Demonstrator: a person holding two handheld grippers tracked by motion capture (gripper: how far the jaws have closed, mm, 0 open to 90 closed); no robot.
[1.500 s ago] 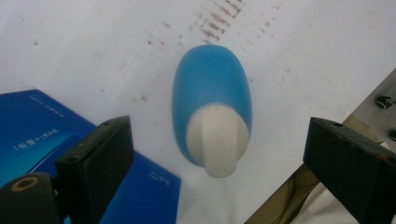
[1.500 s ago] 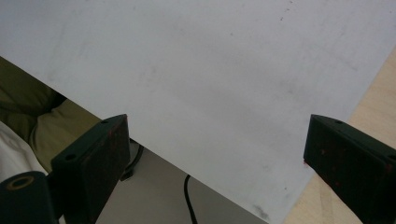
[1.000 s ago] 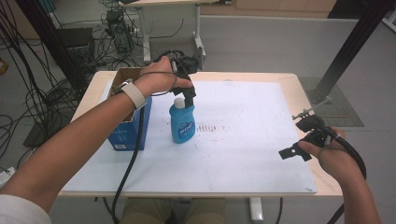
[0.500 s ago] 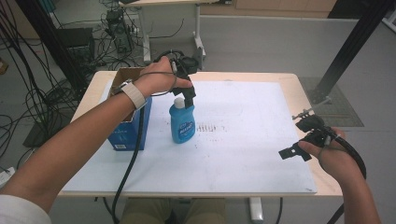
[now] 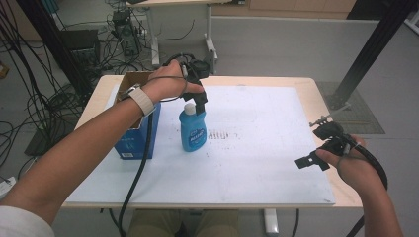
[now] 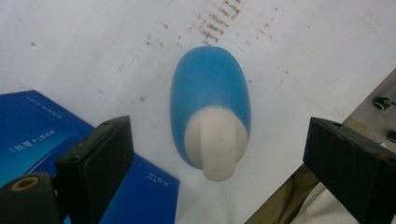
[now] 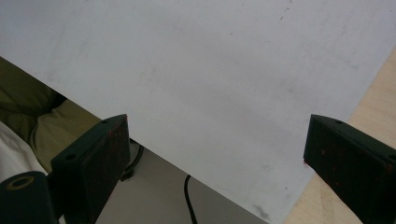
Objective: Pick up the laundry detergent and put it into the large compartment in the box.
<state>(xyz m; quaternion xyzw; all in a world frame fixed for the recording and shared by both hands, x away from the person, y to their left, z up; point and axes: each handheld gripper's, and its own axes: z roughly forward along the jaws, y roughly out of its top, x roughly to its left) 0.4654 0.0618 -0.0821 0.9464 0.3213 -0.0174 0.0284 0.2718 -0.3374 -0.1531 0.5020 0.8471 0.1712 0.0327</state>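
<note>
Left hand-held gripper [image 5: 201, 102]: positioned directly above the blue bottle [image 5: 192, 129], pointing down at it. In the left gripper view the jaws stand spread wide, one on each side of the bottle's white cap [image 6: 215, 140], with clear space between each pad and the cap. Nothing is pinched. From the high view alone it is hard to judge how close the jaw tips sit to the cap; they appear level with it or just above.

Blue bottle: upright on the white sheet [image 5: 257, 148] that covers most of the counter [image 5: 306, 85], left of centre. It stands just beside the blue box [image 5: 141, 136], apart from it by a narrow gap. A patch of dark printed marks [image 5: 225, 136] lies on the sheet just to the bottle's right.

Blue box: at the left edge of the sheet, top flaps open, under the person's left wrist, which wears a light band [image 5: 141, 100]. The left gripper's cable [image 5: 141, 168] trails down across the box's front and off the near edge of the counter.

Right hand-held gripper [image 5: 316, 159]: held near the right front corner of the counter, well apart from the bottle. Its jaws are spread with nothing between them; the right gripper view looks across the sheet's near edge.
</note>
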